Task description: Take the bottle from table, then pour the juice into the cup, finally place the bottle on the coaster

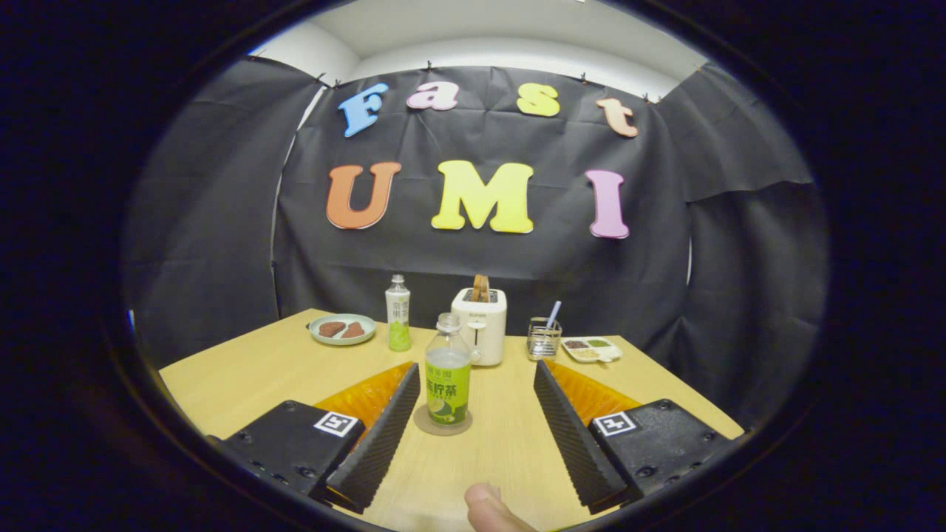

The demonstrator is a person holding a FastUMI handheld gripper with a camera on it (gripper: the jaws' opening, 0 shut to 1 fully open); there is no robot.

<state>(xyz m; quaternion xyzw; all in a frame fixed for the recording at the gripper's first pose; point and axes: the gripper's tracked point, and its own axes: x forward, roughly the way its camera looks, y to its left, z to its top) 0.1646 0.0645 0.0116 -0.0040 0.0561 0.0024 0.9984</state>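
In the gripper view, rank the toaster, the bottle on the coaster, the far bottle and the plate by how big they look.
1. Bottle on the coaster, between the open fingers, nearest the camera.
2. Toaster.
3. Far bottle and plate: unsure, one tall, one wide, similar extent.
Gripper holds nothing.

A staged booth: black cloth wall (480, 251) behind a breakfast table (251, 369) with toaster (480, 325).
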